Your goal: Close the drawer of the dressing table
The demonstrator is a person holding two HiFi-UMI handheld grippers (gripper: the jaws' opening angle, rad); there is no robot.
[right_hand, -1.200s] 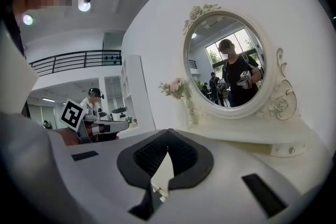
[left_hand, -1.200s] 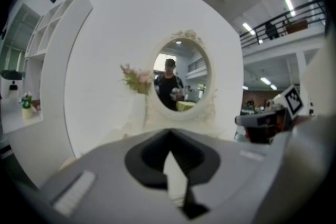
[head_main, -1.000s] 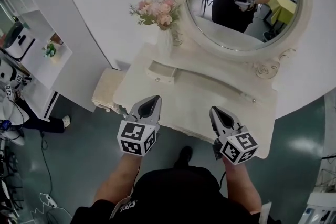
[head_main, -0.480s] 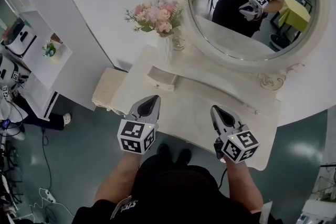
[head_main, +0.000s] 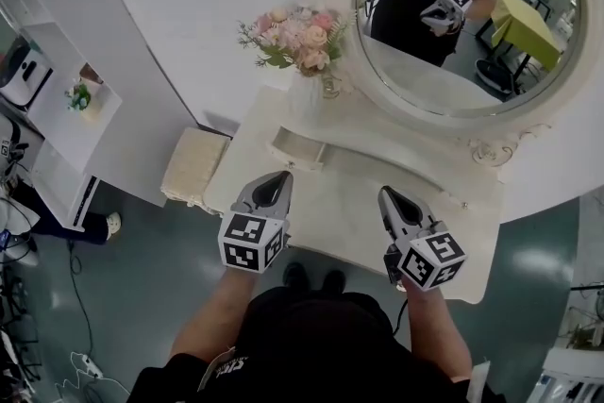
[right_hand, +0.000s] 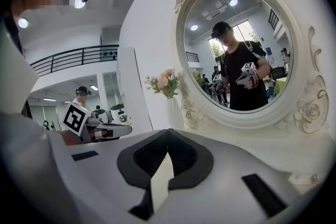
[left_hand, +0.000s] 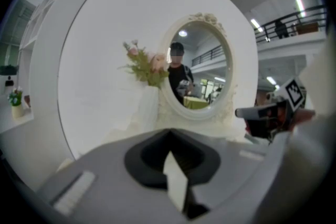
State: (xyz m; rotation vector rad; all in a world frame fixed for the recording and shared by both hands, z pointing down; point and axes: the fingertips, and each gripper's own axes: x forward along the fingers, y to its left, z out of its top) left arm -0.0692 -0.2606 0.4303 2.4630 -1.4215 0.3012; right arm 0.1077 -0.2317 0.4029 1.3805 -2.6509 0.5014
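The small white drawer point(head_main: 298, 150) of the white dressing table point(head_main: 335, 203) stands pulled out beneath the left rim of the oval white-framed mirror point(head_main: 462, 24). My left gripper point(head_main: 280, 176) and right gripper point(head_main: 386, 194) are both pinched together and empty, well short of the mirror. I'd set the left one's closed tips squarely on the drawer front and push straight toward the mirror, staying level so nothing jams.

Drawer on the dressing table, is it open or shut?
Open: the drawer juts out over the tabletop near the flower vase, its hollow inside showing in the head view.
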